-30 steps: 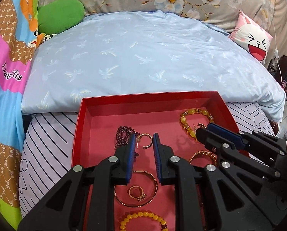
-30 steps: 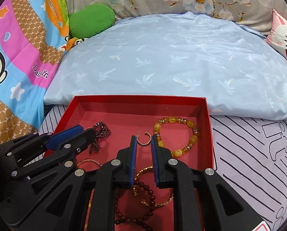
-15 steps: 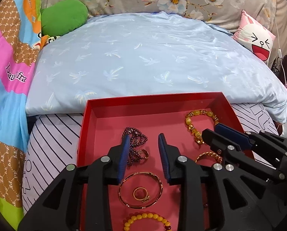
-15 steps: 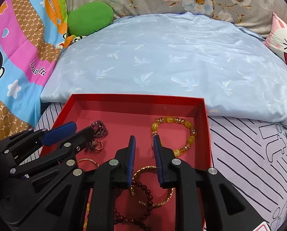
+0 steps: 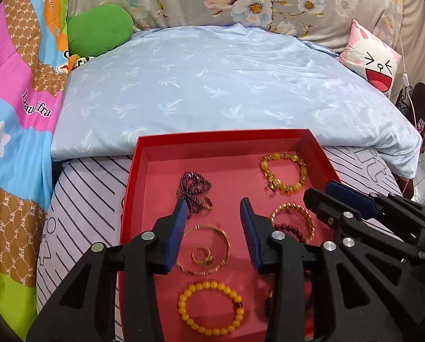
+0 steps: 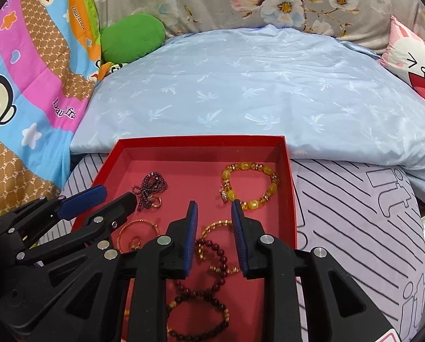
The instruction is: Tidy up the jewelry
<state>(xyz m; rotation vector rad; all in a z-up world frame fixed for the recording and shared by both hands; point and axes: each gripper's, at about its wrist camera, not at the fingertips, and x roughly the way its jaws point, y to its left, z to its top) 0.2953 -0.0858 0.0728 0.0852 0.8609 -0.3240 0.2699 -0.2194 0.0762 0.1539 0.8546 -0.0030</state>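
Left gripper [image 5: 214, 209] wide open, empty. Right gripper [image 6: 214, 211] part open, empty. Gold bangle [image 5: 203, 249] in red tray [image 5: 221, 139], just below left fingertips: likely light, stiff, slippery; pinch the rim.

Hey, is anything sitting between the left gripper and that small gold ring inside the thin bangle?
Nothing visible blocks it. The left gripper is open above the red tray, and the gold ring lies inside the thin gold bangle, exposed from above. The bangle encircles it and may get caught too.
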